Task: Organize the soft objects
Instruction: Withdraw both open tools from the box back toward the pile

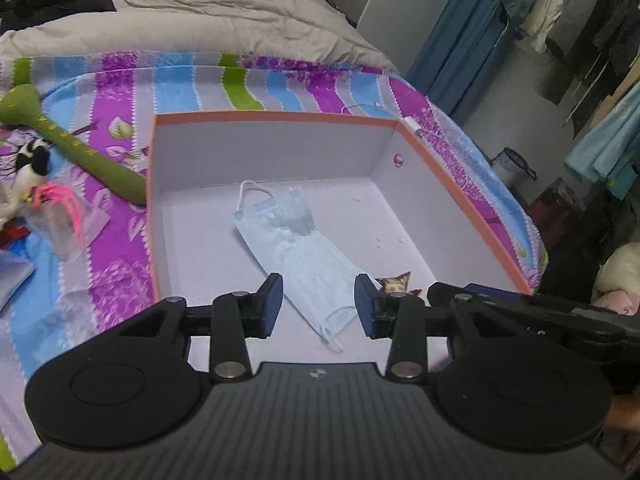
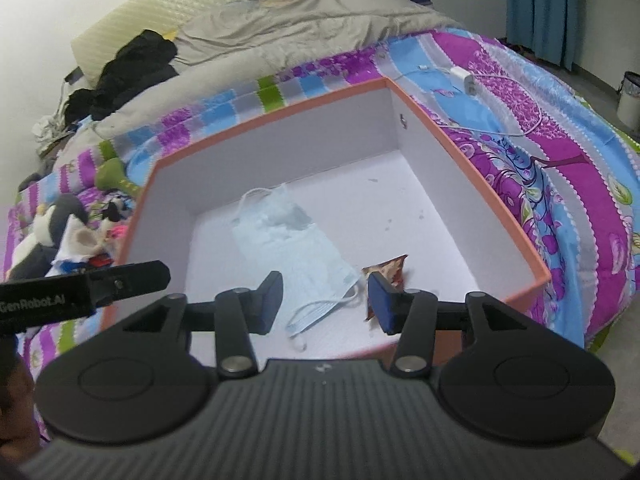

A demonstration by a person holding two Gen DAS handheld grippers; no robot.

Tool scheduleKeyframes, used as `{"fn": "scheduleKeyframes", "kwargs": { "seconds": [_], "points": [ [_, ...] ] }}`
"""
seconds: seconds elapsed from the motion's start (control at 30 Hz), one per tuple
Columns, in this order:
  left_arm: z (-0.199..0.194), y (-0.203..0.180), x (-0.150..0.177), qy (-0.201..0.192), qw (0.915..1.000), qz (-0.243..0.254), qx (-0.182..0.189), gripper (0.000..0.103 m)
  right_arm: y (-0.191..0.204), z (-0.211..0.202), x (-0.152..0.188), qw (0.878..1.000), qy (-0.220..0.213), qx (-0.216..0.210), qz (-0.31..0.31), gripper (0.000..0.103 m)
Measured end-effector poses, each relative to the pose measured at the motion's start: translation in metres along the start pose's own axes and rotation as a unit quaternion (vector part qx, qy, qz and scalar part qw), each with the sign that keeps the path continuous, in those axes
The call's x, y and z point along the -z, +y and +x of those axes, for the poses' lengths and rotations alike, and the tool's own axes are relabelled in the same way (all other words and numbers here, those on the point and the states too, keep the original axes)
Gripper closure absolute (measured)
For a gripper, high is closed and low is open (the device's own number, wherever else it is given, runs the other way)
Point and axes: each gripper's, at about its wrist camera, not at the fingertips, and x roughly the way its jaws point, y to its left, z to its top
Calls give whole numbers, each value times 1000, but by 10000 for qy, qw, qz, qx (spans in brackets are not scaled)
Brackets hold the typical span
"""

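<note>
Left wrist view, box: an open cardboard box (image 1: 460,184) with an orange rim and white inside sits on a striped bedspread (image 1: 120,248).
Left wrist view, contents: a pale blue face mask (image 1: 304,256) lies flat on the box floor, one end folded over toward the far wall. A small brown wrapper (image 1: 394,280) lies just beside the mask's near end.
Left wrist view, tool: the left gripper (image 1: 319,304) hangs over the near part of the box, jaws apart and holding nothing, the mask below the gap.
Left wrist view, outside the box: a green plush toy (image 1: 76,148) and a pink tuft (image 1: 60,196) lie on the bedspread left of the box.
Right wrist view, tool: the right gripper (image 2: 325,302) hangs over the same box (image 2: 480,200), jaws apart and empty.
Right wrist view, contents: the mask (image 2: 304,252) and wrapper (image 2: 390,270) lie below it; the rest of the floor is bare.
Right wrist view, outside the box: stuffed toys (image 2: 60,232) lie left of the box, a charger and cable (image 2: 472,80) beyond its far corner.
Risk: the two tools hang close together above the box, so reaching left for the toys together could knock them.
Risk: a low pass could snag the mask's ear loop and drag it out.
</note>
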Motion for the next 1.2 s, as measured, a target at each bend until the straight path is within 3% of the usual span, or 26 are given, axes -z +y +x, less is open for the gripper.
{"fn": "scheduleKeyframes", "kwargs": {
  "seconds": [0.67,0.9,1.07,1.2],
  "points": [
    [-166,7,77,-818,9964,-42,-201,58,70,-120,57,9950,-741,-435,-506,52],
    [-209,19,110,-1010,9943,-174,-277,58,94,-142,82,9923,-783,-679,-673,52],
    [-232,31,129,-1096,9927,-259,-436,55,122,-153,100,9858,-874,-783,-1202,52],
    [-249,41,143,-1144,9913,-319,-574,54,136,-156,108,9836,-807,-1096,-1184,52]
  ]
}}
